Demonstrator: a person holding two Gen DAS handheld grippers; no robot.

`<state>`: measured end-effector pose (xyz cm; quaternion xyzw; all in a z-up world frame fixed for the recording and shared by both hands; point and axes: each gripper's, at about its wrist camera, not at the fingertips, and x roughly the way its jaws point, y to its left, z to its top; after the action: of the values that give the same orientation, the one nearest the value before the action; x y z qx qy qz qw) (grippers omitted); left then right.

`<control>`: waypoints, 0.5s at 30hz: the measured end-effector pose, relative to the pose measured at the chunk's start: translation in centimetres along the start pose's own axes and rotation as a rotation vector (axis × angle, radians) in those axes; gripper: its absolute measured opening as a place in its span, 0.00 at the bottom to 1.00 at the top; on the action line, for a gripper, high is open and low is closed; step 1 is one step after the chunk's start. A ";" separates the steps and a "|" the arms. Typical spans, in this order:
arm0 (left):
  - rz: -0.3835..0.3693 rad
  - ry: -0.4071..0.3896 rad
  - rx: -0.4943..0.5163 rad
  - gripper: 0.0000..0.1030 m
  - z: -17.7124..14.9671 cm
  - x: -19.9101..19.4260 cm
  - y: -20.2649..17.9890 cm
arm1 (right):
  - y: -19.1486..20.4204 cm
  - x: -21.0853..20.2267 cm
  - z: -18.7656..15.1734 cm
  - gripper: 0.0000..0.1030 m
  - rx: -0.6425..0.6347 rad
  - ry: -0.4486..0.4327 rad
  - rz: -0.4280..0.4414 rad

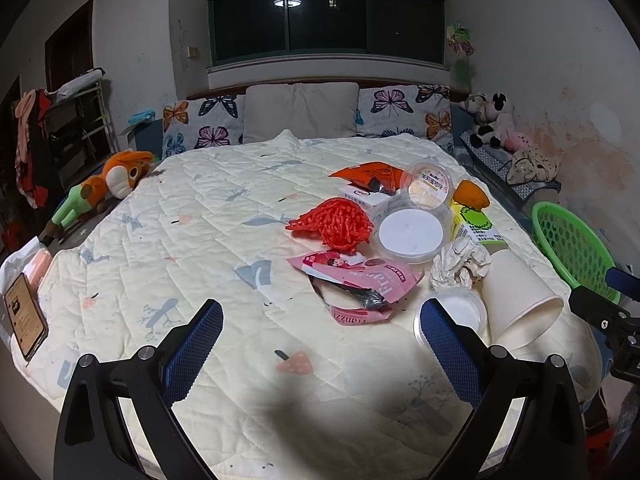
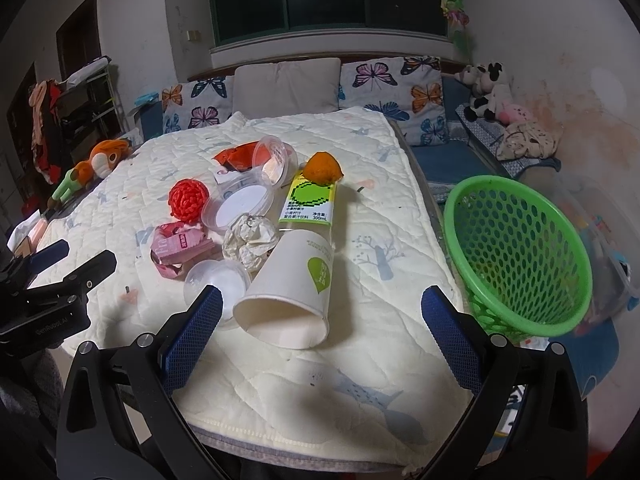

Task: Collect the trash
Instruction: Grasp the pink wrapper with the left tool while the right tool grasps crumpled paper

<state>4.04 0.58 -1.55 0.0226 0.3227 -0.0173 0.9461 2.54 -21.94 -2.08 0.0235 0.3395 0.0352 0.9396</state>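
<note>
Both hand-held grippers, left point(image 1: 320, 344) and right point(image 2: 322, 334), are released; the cup point(image 2: 290, 286) probably goes into the basket point(image 2: 516, 256) first.

Green perforated plastic basket point(image 2: 516, 256) at right; white paper cup point(image 2: 292, 292) with green leaf mark; butterfly-print pillows point(image 2: 384, 84) above.
</note>
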 end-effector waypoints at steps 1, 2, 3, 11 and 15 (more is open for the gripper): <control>-0.003 0.001 0.006 0.93 0.0 0.2 0.0 | 0.0 0.1 0.0 0.96 0.001 0.001 -0.001; -0.003 0.003 0.010 0.93 0.1 0.4 -0.2 | -0.1 0.2 0.1 0.96 0.003 0.003 -0.001; -0.009 0.010 0.014 0.93 0.1 0.8 -0.3 | -0.2 0.3 0.2 0.96 0.005 0.004 -0.001; -0.057 0.041 0.051 0.82 0.1 2.9 -0.7 | -0.3 1.1 0.2 0.96 0.003 0.019 0.003; -0.075 0.034 0.119 0.81 0.2 3.6 -1.1 | -0.4 1.3 0.2 0.96 0.003 0.026 0.002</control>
<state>6.98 -0.63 -3.65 0.0669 0.3376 -0.0713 0.9362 3.74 -22.21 -2.77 0.0249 0.3518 0.0361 0.9350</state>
